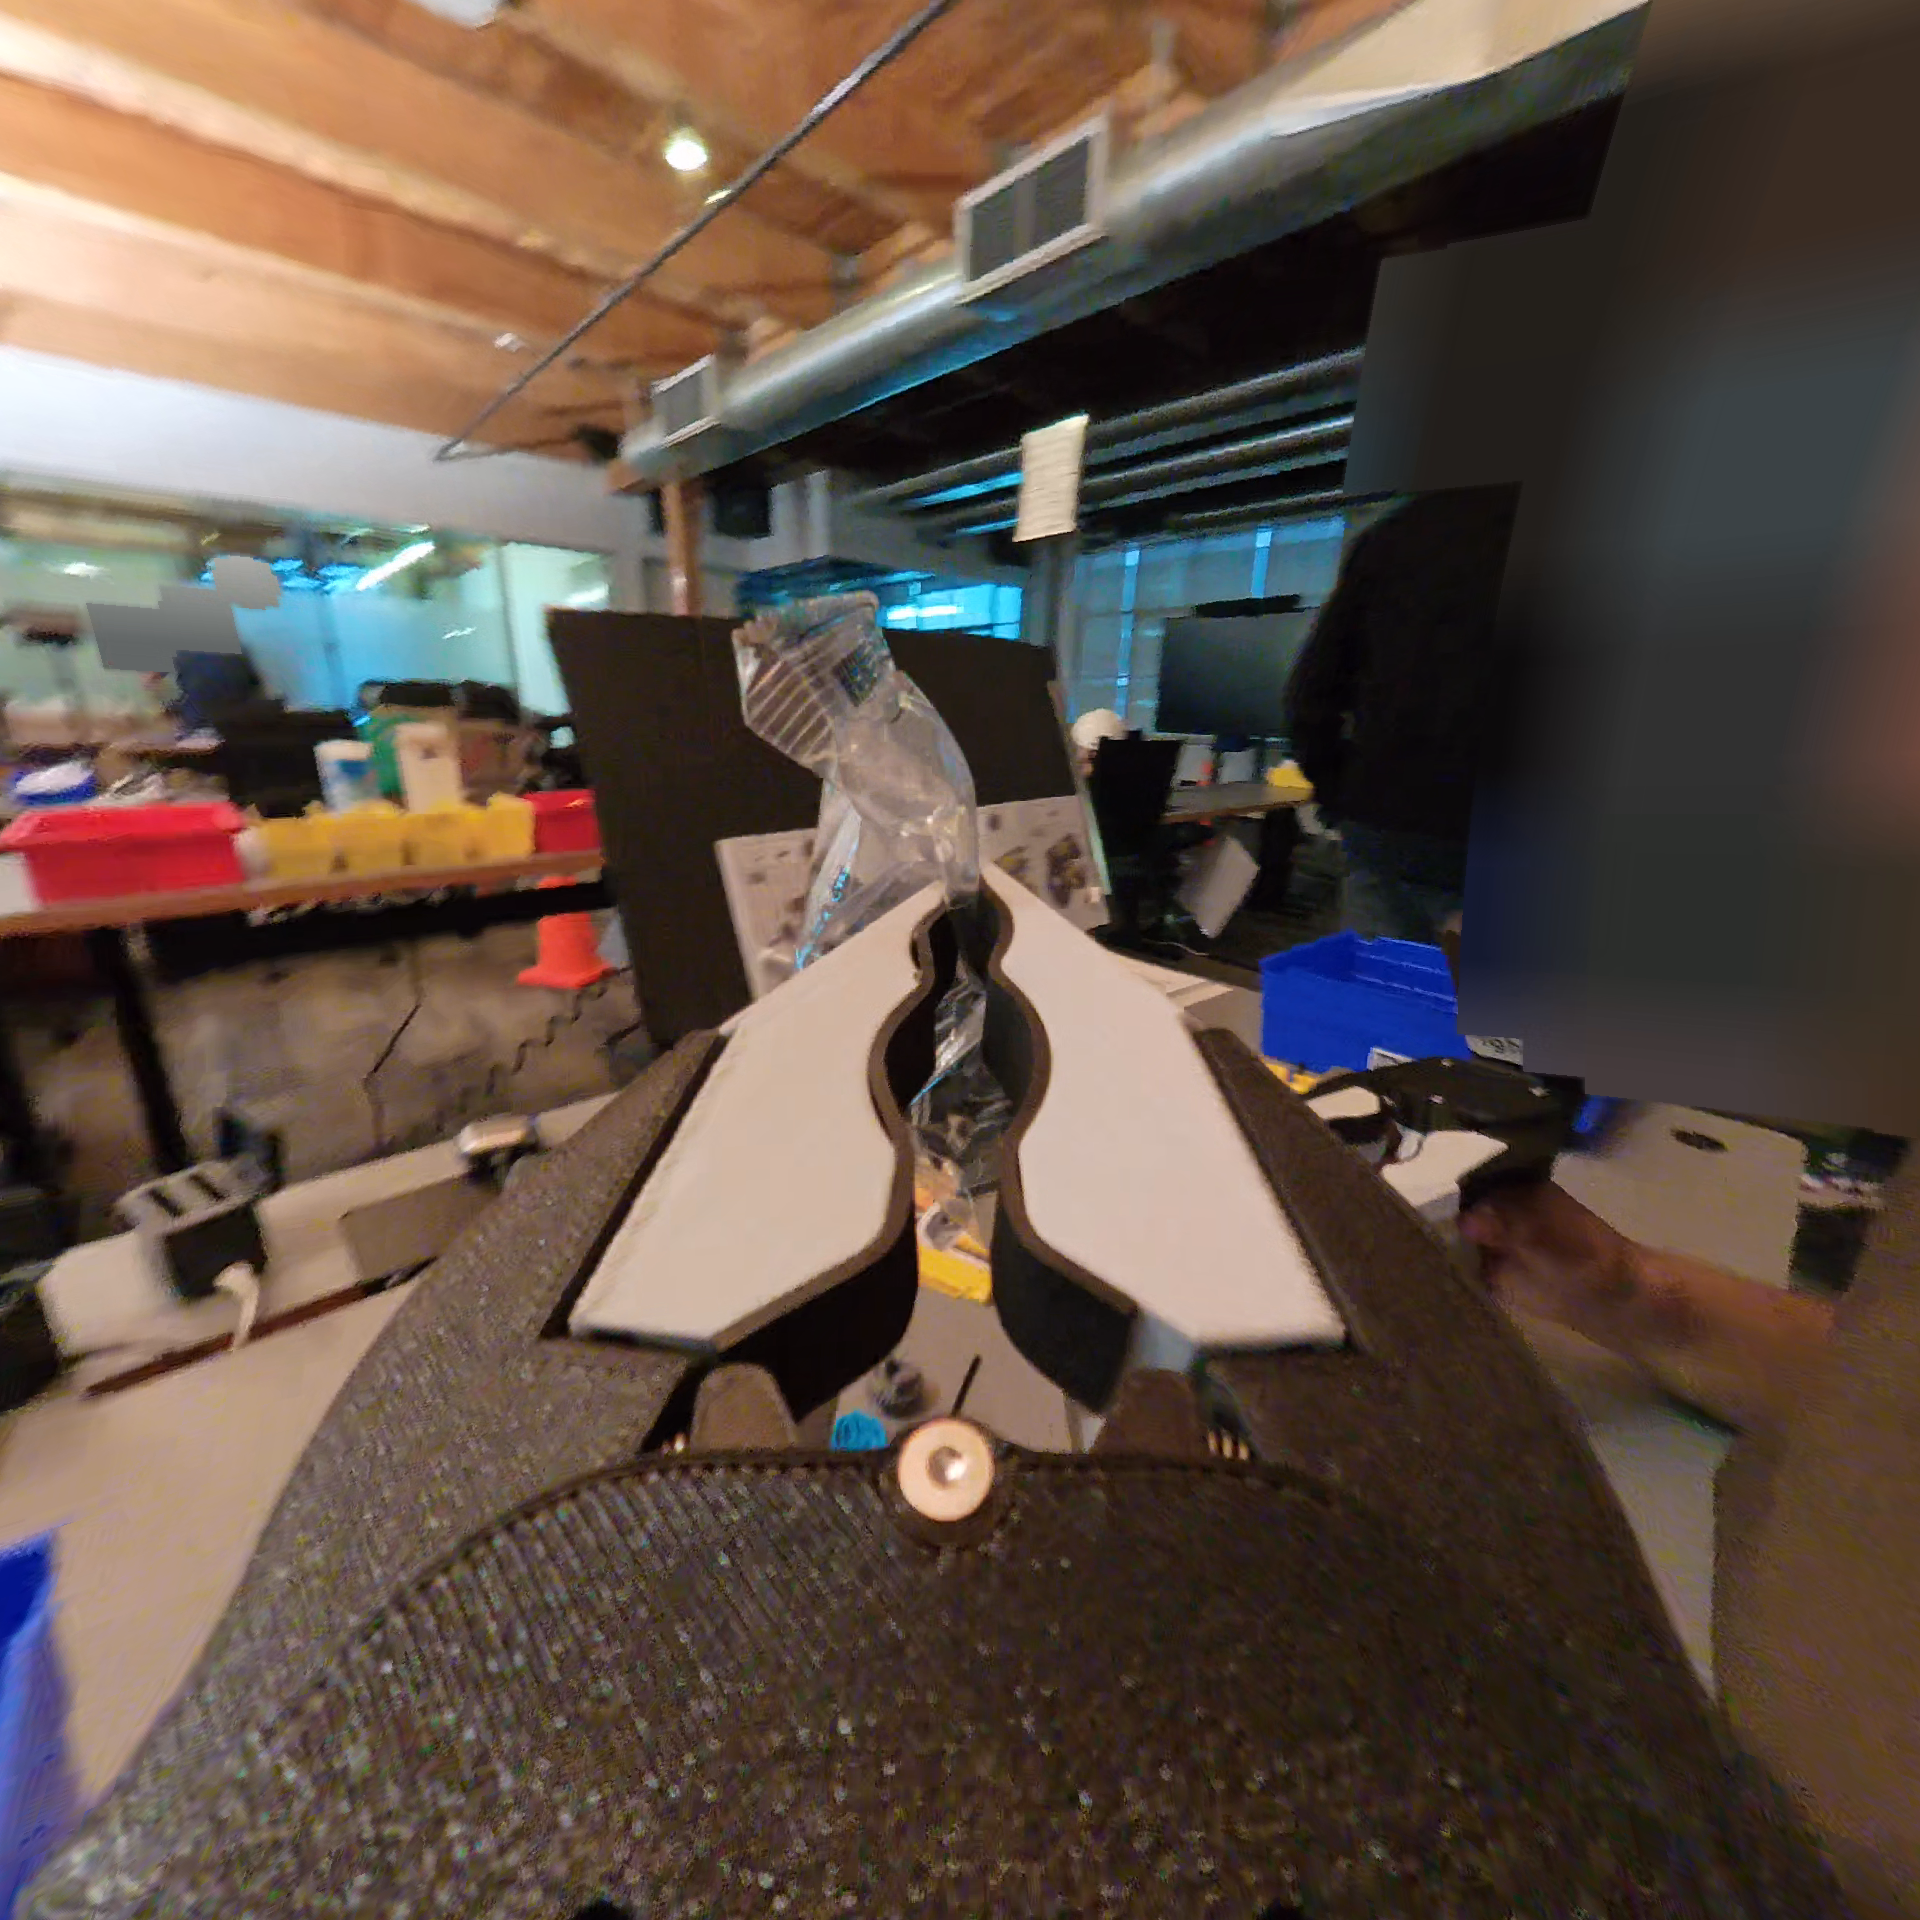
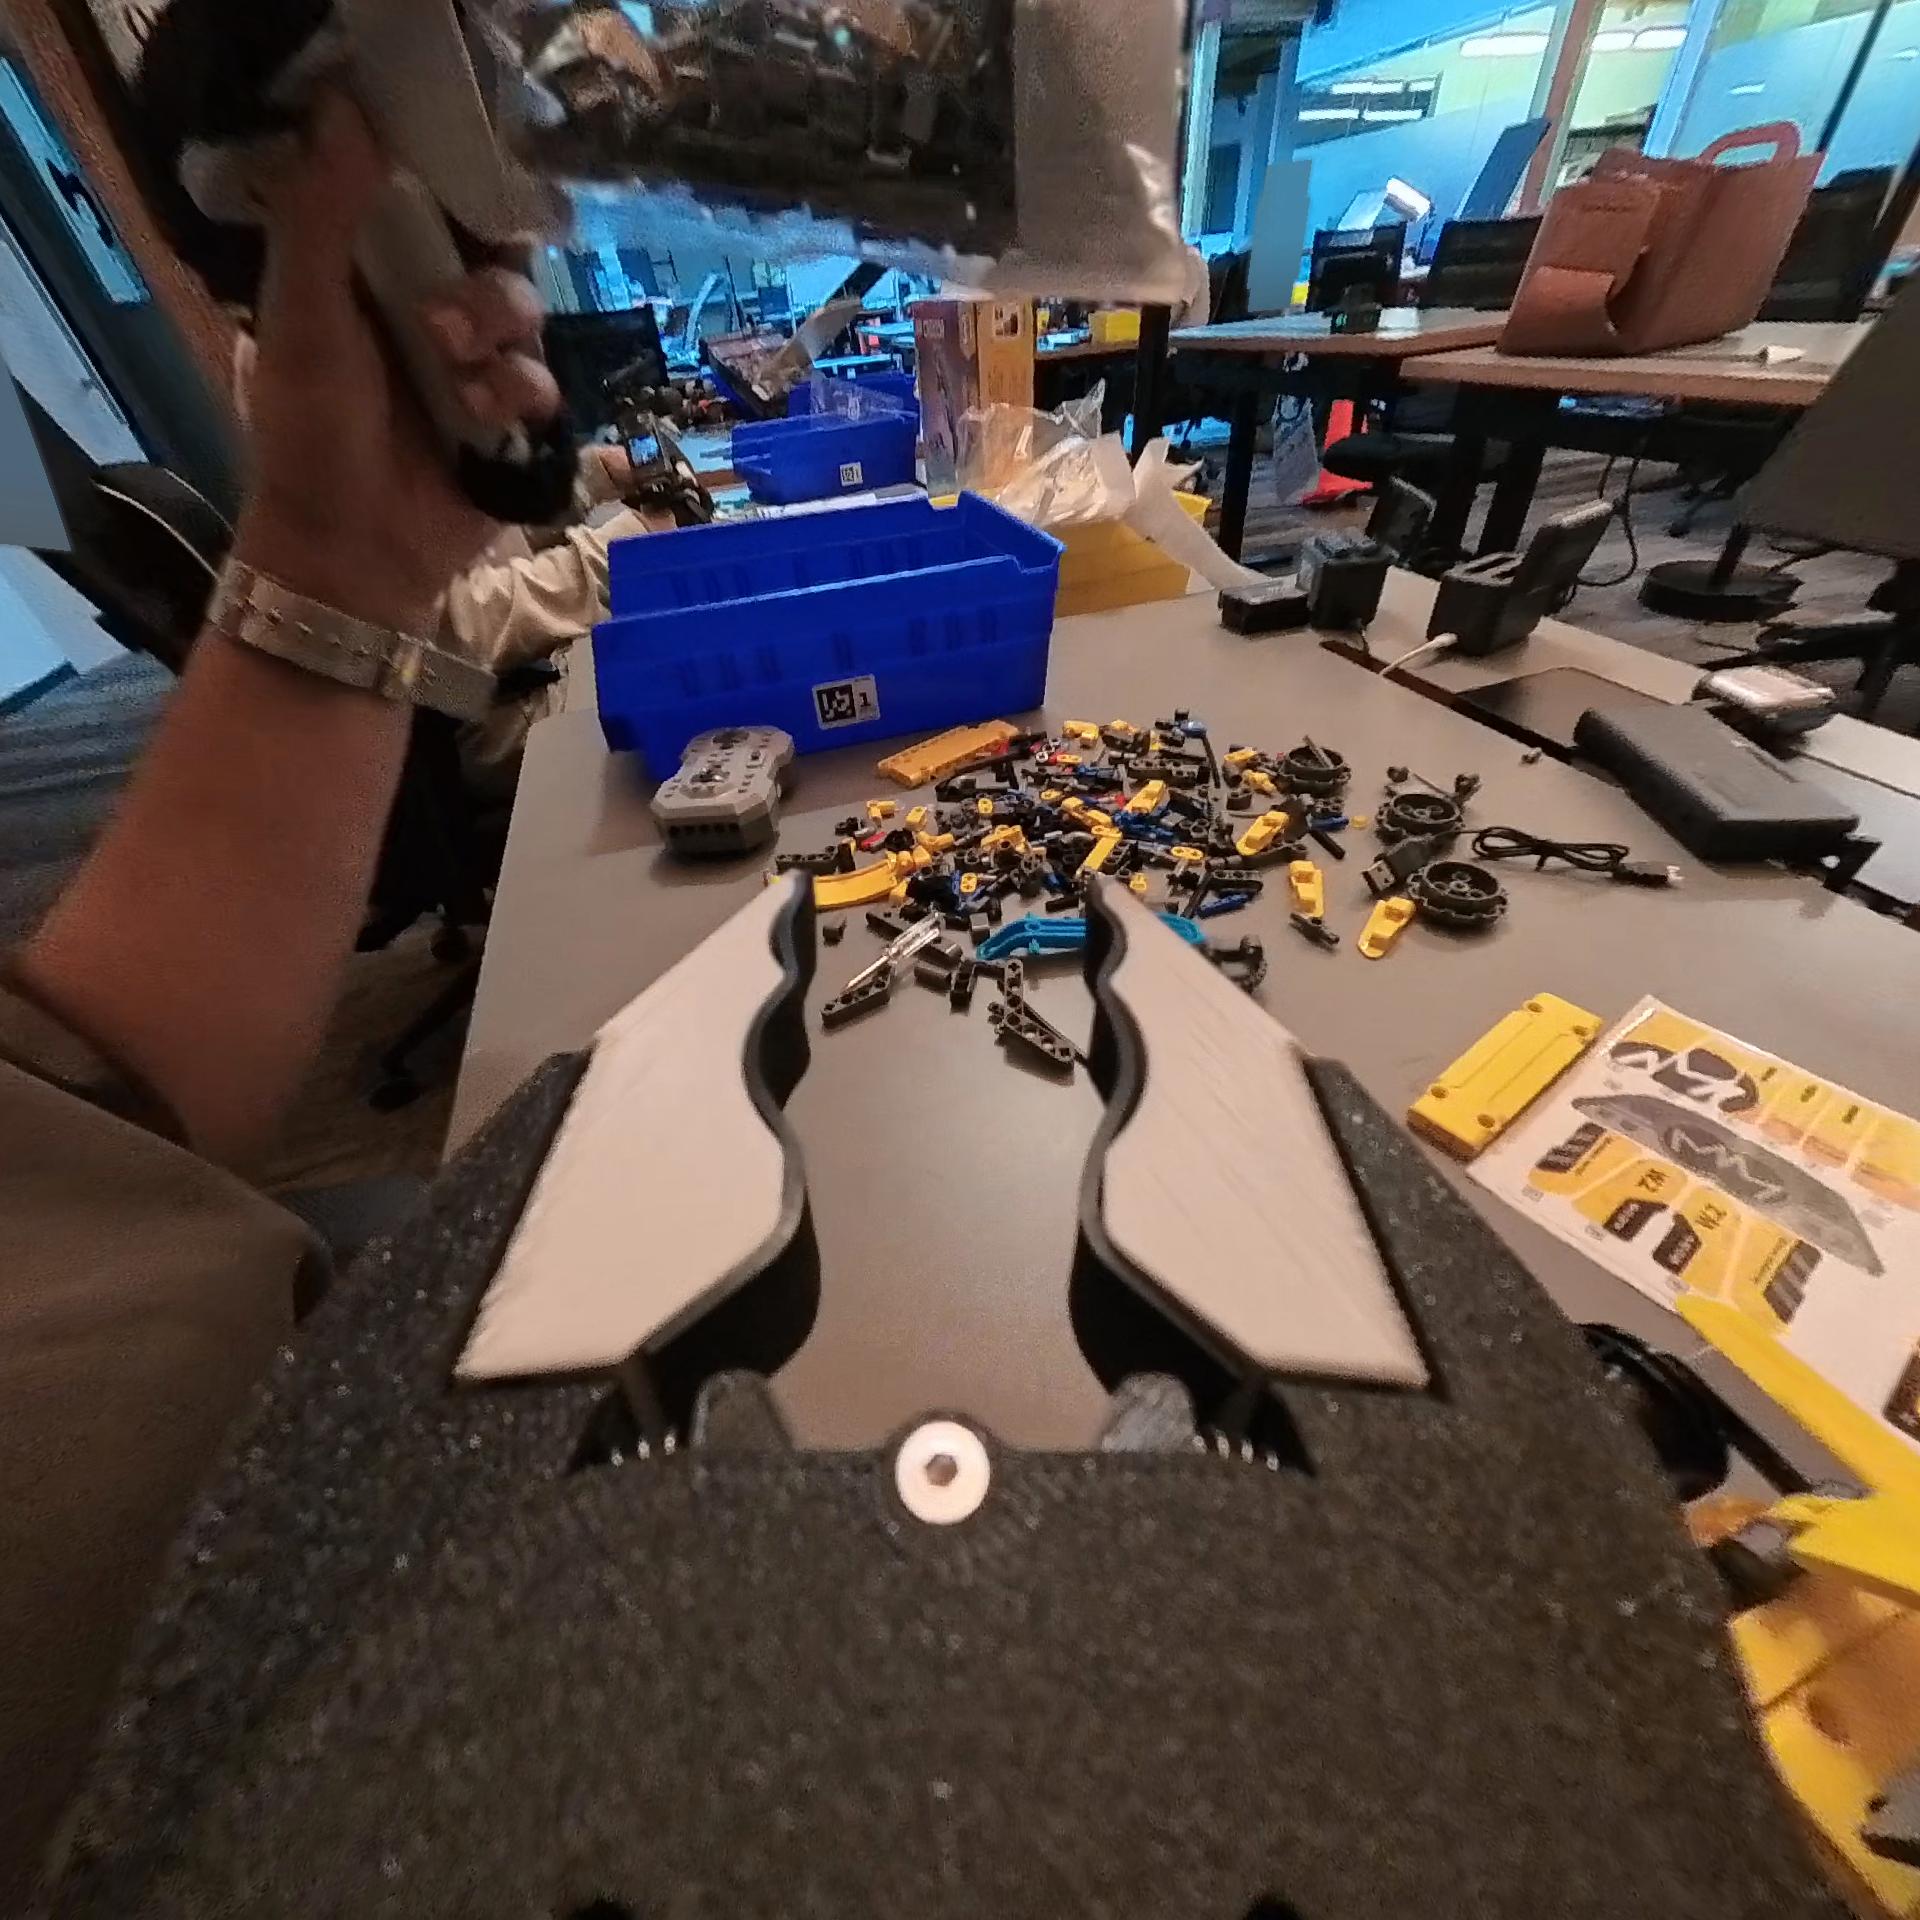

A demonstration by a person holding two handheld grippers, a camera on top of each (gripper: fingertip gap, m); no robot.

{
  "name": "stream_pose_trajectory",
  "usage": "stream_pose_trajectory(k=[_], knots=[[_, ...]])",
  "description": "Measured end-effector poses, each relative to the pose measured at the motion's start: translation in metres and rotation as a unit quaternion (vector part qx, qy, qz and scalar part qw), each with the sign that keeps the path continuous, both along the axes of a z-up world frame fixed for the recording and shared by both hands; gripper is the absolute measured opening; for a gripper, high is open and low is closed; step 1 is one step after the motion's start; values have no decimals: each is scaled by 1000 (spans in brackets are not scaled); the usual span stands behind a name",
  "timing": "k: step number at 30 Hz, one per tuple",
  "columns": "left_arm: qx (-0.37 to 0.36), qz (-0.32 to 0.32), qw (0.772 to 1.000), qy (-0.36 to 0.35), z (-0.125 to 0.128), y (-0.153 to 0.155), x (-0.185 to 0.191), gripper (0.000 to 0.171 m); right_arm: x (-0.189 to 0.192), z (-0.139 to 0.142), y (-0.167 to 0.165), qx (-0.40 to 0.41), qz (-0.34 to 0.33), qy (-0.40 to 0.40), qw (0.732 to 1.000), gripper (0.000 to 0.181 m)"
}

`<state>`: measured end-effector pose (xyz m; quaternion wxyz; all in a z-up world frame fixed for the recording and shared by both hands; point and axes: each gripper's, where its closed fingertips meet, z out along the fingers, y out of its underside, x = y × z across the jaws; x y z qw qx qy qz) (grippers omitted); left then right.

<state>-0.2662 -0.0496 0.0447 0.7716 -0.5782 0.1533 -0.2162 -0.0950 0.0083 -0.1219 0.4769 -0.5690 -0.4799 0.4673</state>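
Observation:
My left gripper [image 1: 964,902] is shut on a clear, crumpled plastic bag [image 1: 883,769] and holds it up in the air, tilted toward the ceiling. The bag runs down between the fingers and sticks out above the tips. My right gripper [image 2: 948,902] is open and empty, low over a grey table [image 2: 582,852]. Just beyond its tips lies a pile of small yellow, black and blue building pieces [image 2: 1122,821]. In the right wrist view a person's hand [image 2: 416,343] holds the left gripper high at the upper left, beside the clear bag [image 2: 831,135].
A blue bin [image 2: 831,623] stands behind the pile, with a grey controller block [image 2: 722,788] beside it. A sticker sheet [image 2: 1704,1153] and a yellow panel [image 2: 1501,1070] lie at the right. Black wheels [image 2: 1455,888], a cable and chargers sit farther right. A yellow model [image 2: 1829,1621] fills the lower right corner. Across from one pair of fingers to the other is roughly 25 cm.

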Motion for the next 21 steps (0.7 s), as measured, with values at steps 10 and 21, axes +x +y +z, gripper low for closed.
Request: stream_pose_trajectory(k=[10, 21], knots=[[22, -151, 988, 31, -19, 7, 75, 0, 25, 42, 9, 30, -44, 108, 993, 67], [6, -239, 969, 55, -44, 0, 109, 0, 46, 68, 10, -6, -11, 190, 982, 74]])
